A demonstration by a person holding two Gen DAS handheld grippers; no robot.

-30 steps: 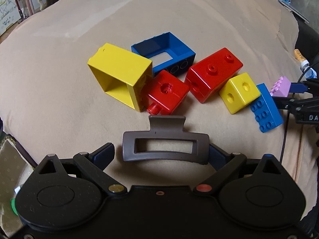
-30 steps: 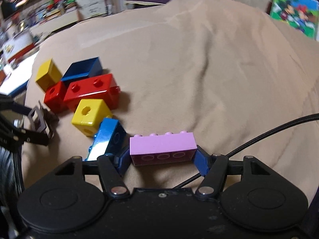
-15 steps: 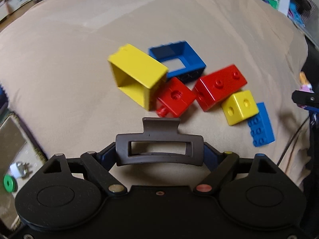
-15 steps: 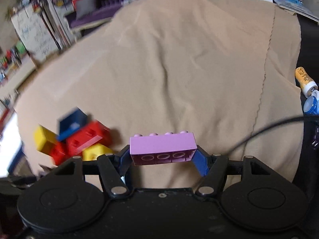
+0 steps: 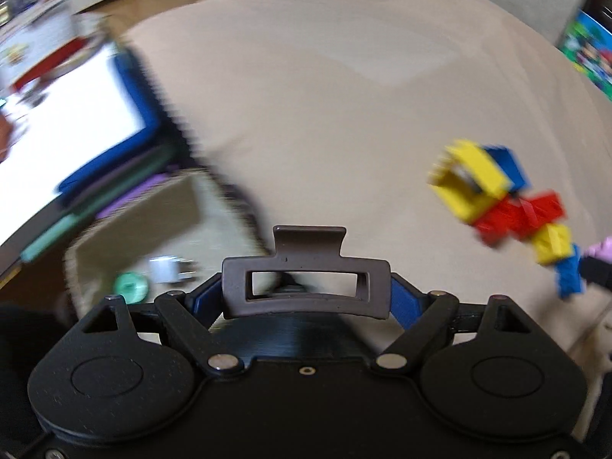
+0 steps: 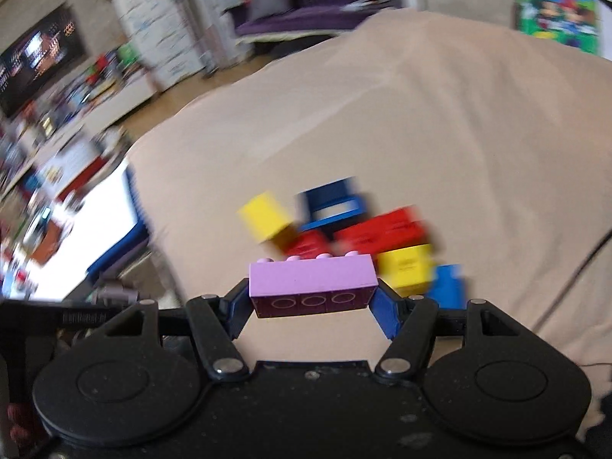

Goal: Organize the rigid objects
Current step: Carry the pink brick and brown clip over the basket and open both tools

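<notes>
Left claw (image 5: 306,290) is clamped on the brown hair clip (image 5: 306,287), blue pads pressing both ends, clip flat across the lower centre of the left wrist view. Right claw (image 6: 311,298) grips the pink brick (image 6: 311,285) end to end, studs up, three round sockets facing the camera, lower centre of the right wrist view. Both views are motion-blurred. The loose block pile sits on the beige blanket (image 5: 344,95): at right of the left view, and mid-frame just above the pink brick in the right view. In the pile: hollow yellow block (image 5: 468,179) at its upper left, blue open frame block (image 6: 331,202) behind it, two red blocks touching in the middle (image 6: 382,229), small yellow cube (image 6: 407,267) and a blue brick (image 6: 447,287) at the lower right. In the left view the pink brick's tip (image 5: 600,248) and part of the right claw's dark finger show at the right edge, next to the blue brick. Left of the blanket edge in the left view: a white surface with a blue rim (image 5: 69,130), and below it an open box (image 5: 153,222) holding a green round piece (image 5: 132,287) and a small white item, too blurred to identify. A colourful cartoon box (image 6: 554,11) stands at the upper right of the right view.
</notes>
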